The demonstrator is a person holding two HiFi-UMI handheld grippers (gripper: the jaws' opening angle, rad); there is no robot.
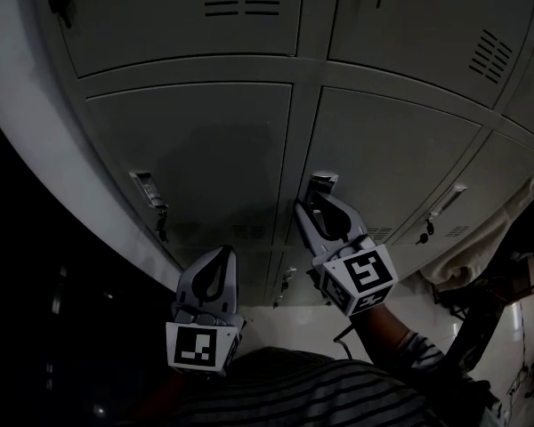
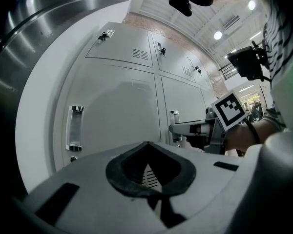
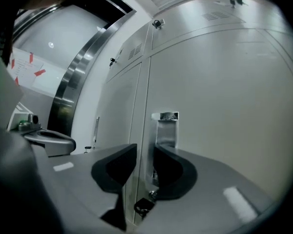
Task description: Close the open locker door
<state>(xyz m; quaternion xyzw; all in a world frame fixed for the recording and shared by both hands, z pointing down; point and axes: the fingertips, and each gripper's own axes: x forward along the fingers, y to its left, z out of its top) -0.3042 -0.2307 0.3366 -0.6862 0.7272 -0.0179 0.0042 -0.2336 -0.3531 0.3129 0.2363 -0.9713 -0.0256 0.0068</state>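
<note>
A bank of pale grey metal lockers (image 1: 196,25) fills the head view, seen steeply from above in dim light, with doors stacked in rows and narrow frames between them. The locker door (image 1: 392,149) that the task concerns is in the lower row, right of centre. It lies about level with the doors around it, and no view shows whether it is fully latched. To its left is a neighbouring door (image 1: 196,149) of the same size. A person's striped sleeve (image 1: 414,350) enters from the bottom edge on the right. The right gripper (image 1: 316,205) reaches up from that sleeve to the left edge of the locker door, its tips at the door's shiny recessed handle (image 1: 321,183). In the right gripper view its two dark jaws stand spread with a clear gap, one on each side of the door's left edge, and the handle rises just above the right-hand jaw. Whether either pad touches metal is unclear. The left gripper (image 1: 222,252) hangs lower and further left, in front of the neighbouring door, with its jaws pressed together at the tips and nothing pinched. Only vent slots (image 2: 147,177) show through the loop they form. A small dark key (image 3: 142,207) hangs below the handle, low in the gap between the right gripper's jaws.
</note>
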